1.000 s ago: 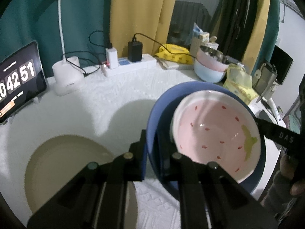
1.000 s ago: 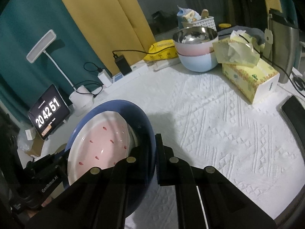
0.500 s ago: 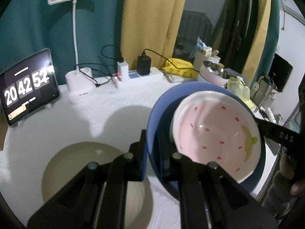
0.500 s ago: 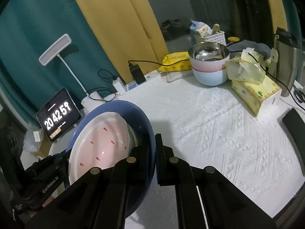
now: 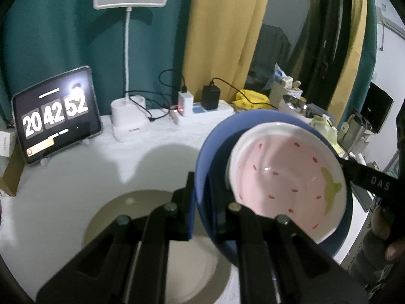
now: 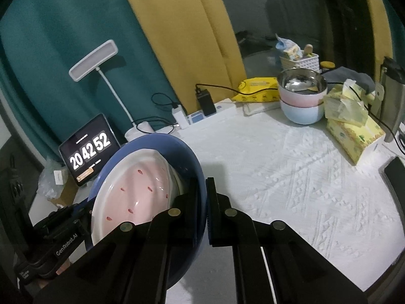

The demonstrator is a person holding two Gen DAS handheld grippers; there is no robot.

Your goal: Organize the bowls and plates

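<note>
A blue bowl (image 5: 215, 136) hangs tilted above the white table with a pink strawberry-spotted bowl (image 5: 286, 177) nested in it. My left gripper (image 5: 200, 190) is shut on its near rim. At the opposite rim, my right gripper (image 6: 202, 190) is shut on the blue bowl (image 6: 177, 147), and the pink bowl (image 6: 136, 187) shows inside. The left gripper (image 6: 63, 230) appears at the lower left of the right wrist view. A beige plate (image 5: 121, 217) lies on the table below the left gripper. A stack of bowls (image 6: 301, 101), steel on pink on light blue, stands at the far right.
A tablet clock (image 5: 55, 114), a white desk lamp (image 5: 129, 119) and a power strip (image 5: 202, 111) with chargers line the back edge by the curtains. A yellow tissue box (image 6: 354, 131) and a dark phone (image 6: 397, 174) sit near the right edge. A white basket (image 6: 301, 62) stands behind the bowl stack.
Both grippers have risen with the blue bowl and pink bowl held between them. The table, plate and back objects now sit lower and farther off in both views.
</note>
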